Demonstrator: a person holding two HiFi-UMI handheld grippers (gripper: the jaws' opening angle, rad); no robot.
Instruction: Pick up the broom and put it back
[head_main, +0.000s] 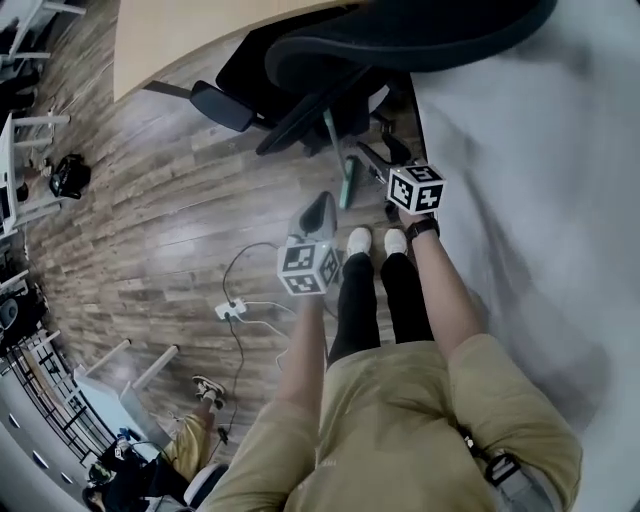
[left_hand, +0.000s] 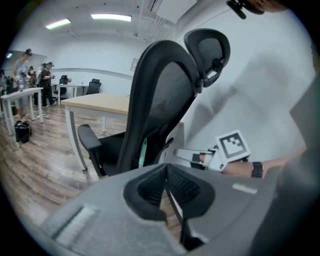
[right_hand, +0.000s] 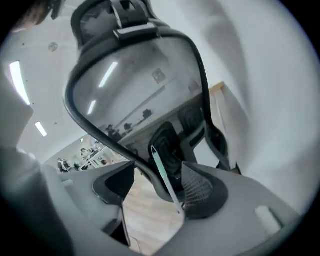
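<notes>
Shirt and arms fill the head view's foot; the broom (head_main: 345, 180) leans by the chair (head_main: 400, 40). Left gripper view: left hand-held gripper (left_hand: 166, 172) together, empty. Right gripper view: right hand-held gripper (right_hand: 159, 170) apart, the handle between its jaws, unpressed; better to draw straight back without brushing it.

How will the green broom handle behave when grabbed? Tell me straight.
The broom handle looks thin and straight, so it is probably stiff and light. It leans by the chair, so a nudge may topple it.
</notes>
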